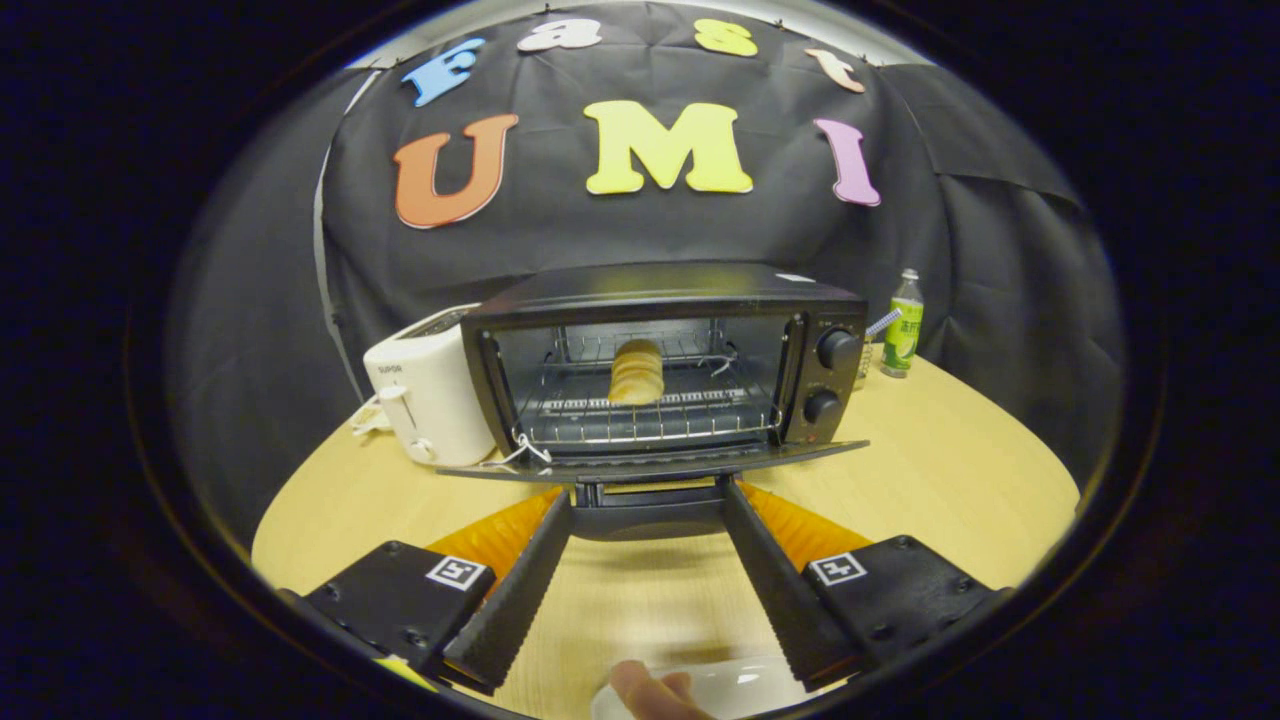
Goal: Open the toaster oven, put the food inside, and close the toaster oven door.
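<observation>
Toaster oven [665, 370] door [650, 462] down, bread [637, 371] on rack; my gripper [647, 505] fingers apart flanking handle [648, 520]; I'd clamp squarely, swing up.

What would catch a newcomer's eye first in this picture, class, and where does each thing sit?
The black toaster oven stands on the wooden table, its door folded down flat and a piece of bread on the rack inside. The open claw has its fingertips at the door's handle, one on each side. A white toaster sits beside the oven, and a green bottle on its knob side.
</observation>
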A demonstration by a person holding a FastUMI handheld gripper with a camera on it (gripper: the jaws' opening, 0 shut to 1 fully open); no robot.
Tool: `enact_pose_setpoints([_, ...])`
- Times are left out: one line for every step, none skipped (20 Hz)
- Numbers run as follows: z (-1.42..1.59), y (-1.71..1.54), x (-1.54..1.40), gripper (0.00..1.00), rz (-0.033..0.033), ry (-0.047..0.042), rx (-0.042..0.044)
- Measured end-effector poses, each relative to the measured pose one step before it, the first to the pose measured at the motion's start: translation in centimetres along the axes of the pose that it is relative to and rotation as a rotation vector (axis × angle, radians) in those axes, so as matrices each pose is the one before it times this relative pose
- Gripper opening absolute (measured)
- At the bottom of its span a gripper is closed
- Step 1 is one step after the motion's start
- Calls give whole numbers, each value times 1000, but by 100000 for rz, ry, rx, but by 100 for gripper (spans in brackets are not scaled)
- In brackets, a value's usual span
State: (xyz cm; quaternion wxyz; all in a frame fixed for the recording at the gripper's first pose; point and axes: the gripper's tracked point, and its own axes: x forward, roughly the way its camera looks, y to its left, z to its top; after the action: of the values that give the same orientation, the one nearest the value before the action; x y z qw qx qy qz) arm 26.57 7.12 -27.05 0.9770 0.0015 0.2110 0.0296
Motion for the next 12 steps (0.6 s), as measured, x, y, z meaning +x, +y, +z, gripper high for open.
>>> enact_pose_setpoints([727, 126, -66, 100, 223, -1625, -25])
enact_pose_setpoints([582, 10, 87, 100, -39, -1021, 217])
enact_pose_setpoints([578, 147, 267, 100, -109, -899, -797])
enact_pose_setpoints([496, -33, 259, 100, -146, -487, -788])
enact_pose_setpoints([241, -100, 117, 100, -178, -69, -266])
enact_pose_setpoints([74, -71, -73, 100, -371, 418, 575])
enact_pose_setpoints([-190, 28, -104, 100, 286, 996, 966])
enact_pose_setpoints([-37, 148, -149, 100, 739, 699, 963])
enact_pose_setpoints([-62, -101, -370, 100, 290, 535, 1154])
enact_pose_setpoints([124, 32, -343, 100, 1073, -196, 552])
enact_pose_setpoints([184, -90, -401, 100, 159, 158, 271])
enact_pose_setpoints([357, -128, -549, 100, 528, -232, -10])
